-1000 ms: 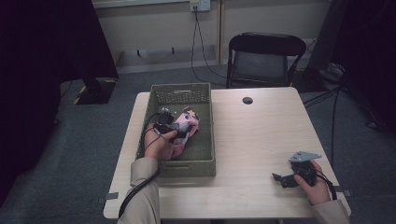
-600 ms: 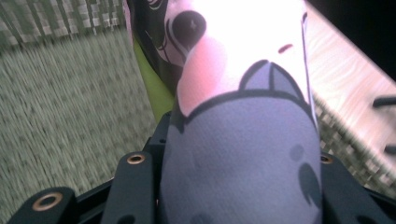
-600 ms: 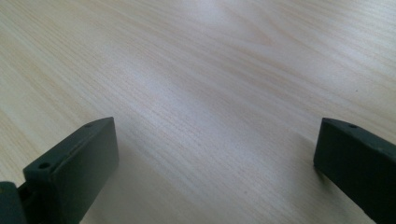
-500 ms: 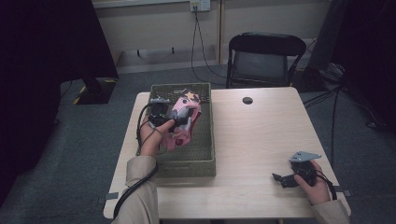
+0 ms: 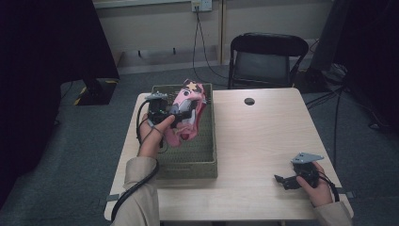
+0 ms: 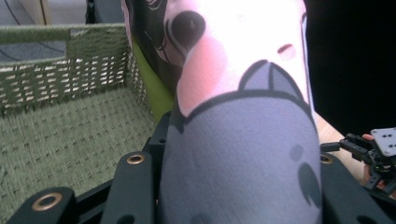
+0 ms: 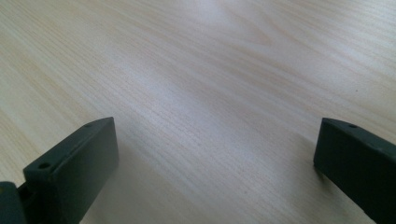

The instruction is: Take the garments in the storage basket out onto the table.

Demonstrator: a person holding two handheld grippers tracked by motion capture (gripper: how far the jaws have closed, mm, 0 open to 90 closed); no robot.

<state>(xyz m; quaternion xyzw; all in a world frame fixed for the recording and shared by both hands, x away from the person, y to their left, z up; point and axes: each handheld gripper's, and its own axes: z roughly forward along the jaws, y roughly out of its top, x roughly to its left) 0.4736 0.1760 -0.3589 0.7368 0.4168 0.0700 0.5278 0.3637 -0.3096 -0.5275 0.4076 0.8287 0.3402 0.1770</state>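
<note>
Pink printed cloth (image 5: 188,110) — clamped in left hand-held gripper (image 5: 175,111) — hangs above green basket (image 5: 188,162); right hand-held gripper (image 5: 282,181) gapes.

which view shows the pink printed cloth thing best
The high view: the whole pink cloth item hangs from the left gripper above the green basket. The left gripper view shows a close patch of its print clamped between the jaws. The right gripper view faces bare table.

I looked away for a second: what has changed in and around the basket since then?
The left gripper, shut on the pink printed pouch, has lifted it up and toward the far end of the green basket. The right gripper stays open, low over the table.
</note>
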